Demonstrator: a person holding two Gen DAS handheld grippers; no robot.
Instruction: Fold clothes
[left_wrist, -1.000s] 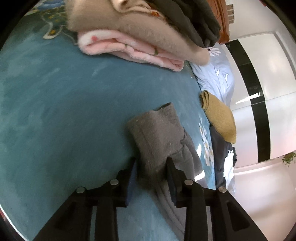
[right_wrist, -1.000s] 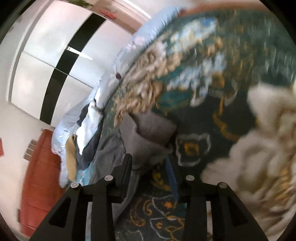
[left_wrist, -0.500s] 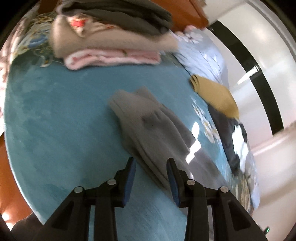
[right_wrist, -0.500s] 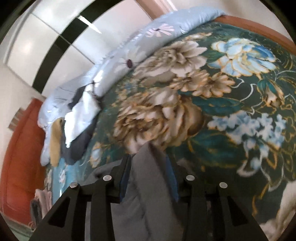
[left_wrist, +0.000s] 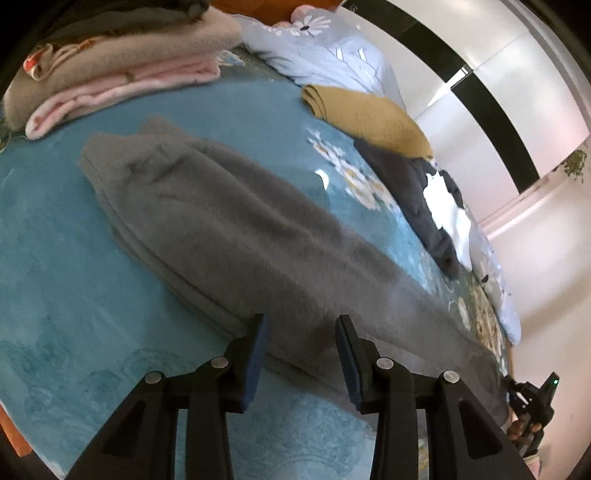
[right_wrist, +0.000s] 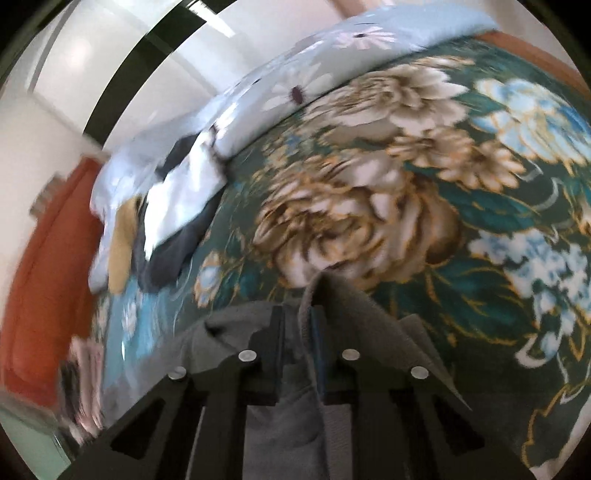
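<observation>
A grey fleece garment (left_wrist: 236, 229) lies stretched long across the teal blanket (left_wrist: 66, 280) in the left wrist view. My left gripper (left_wrist: 301, 332) is open just above its near edge, touching nothing. In the right wrist view my right gripper (right_wrist: 297, 325) is shut on the other end of the grey garment (right_wrist: 343, 332), which bunches up between the fingers over the flowered blanket (right_wrist: 369, 206). The right gripper also shows far right in the left wrist view (left_wrist: 532, 406).
A stack of folded clothes, beige and pink (left_wrist: 122, 70), sits at the far left. A mustard garment (left_wrist: 365, 118), a dark navy one (left_wrist: 417, 192) and a pale blue flowered quilt (left_wrist: 325, 48) lie along the far side. White wardrobe doors stand behind.
My left gripper let go of the grey garment and drew back, and the garment now lies stretched out. My right gripper closed on the other end and pulled it along the bed.
</observation>
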